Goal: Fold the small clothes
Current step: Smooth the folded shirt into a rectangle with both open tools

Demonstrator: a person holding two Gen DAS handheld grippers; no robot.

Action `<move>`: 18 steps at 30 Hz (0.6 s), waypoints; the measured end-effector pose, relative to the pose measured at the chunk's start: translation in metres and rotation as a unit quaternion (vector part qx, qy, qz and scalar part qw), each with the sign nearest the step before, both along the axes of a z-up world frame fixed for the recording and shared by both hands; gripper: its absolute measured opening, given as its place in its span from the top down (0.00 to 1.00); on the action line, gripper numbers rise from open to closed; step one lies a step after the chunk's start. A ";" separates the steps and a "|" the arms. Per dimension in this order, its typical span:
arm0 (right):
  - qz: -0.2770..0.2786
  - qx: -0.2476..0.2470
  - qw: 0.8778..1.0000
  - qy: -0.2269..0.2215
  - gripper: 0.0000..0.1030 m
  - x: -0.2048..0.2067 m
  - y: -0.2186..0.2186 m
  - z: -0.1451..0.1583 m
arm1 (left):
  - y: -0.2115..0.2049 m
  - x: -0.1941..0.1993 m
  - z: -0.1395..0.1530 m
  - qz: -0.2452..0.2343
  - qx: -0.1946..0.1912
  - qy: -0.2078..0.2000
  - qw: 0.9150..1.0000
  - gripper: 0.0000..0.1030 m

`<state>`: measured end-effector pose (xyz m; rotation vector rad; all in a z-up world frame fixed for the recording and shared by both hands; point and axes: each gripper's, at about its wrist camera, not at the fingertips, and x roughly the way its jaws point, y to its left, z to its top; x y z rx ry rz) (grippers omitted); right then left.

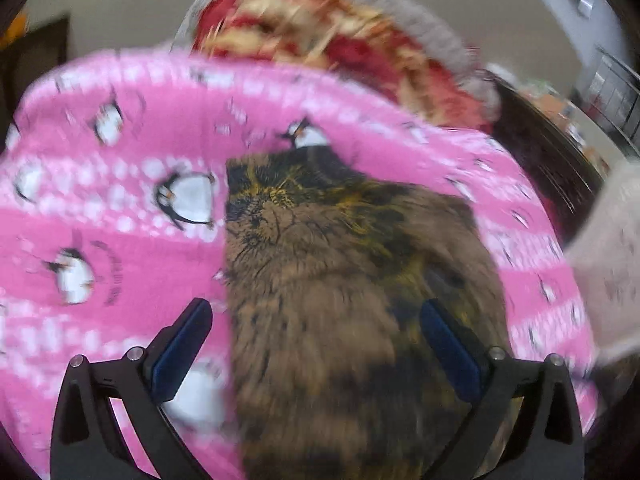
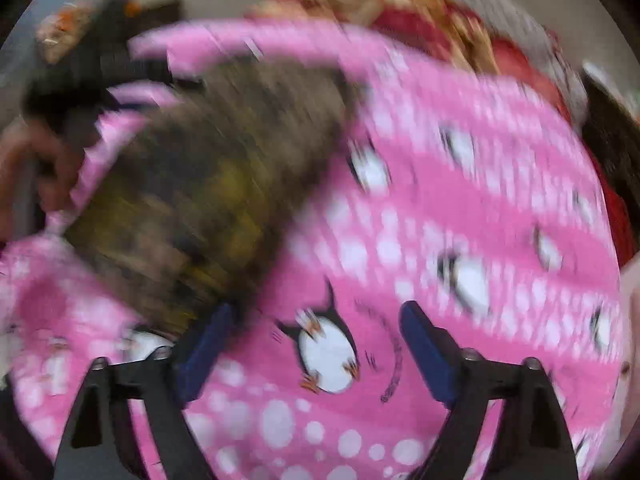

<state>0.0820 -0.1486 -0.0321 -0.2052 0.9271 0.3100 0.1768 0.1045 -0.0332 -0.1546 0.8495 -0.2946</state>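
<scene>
Both my claws gape wide, gripping nothing: left claw (image 1: 316, 344) over the brown garment (image 1: 340, 280), right claw (image 2: 316, 340) over the pink penguin blanket (image 2: 460, 208).

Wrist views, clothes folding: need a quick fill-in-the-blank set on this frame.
1. The brown garment lies on a pink blanket printed with ____.
2. The left tool has its jaws ____.
3. Nothing is gripped by the right tool; below its gap shows a ____ print.

Missing words: penguins; open; penguin
</scene>
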 end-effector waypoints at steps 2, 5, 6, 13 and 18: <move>0.058 0.049 0.997 -0.032 0.14 -0.009 0.007 0.029 | -0.002 -0.034 0.011 -0.026 0.008 -0.044 0.999 0.11; 0.154 0.075 0.985 -0.035 0.20 -0.012 0.036 0.044 | -0.005 -0.073 0.017 -0.049 -0.004 -0.062 0.997 0.65; 0.185 0.066 0.980 -0.032 0.29 -0.011 0.049 0.040 | -0.005 -0.076 0.014 -0.045 -0.002 -0.057 0.997 0.77; 0.205 0.033 0.977 0.042 0.45 0.021 0.056 -0.032 | -0.001 -0.078 -0.036 -0.036 -0.010 0.003 0.999 0.78; 0.201 0.074 0.976 0.025 0.44 0.021 0.040 -0.036 | -0.006 -0.076 -0.030 -0.023 -0.001 0.009 1.000 0.78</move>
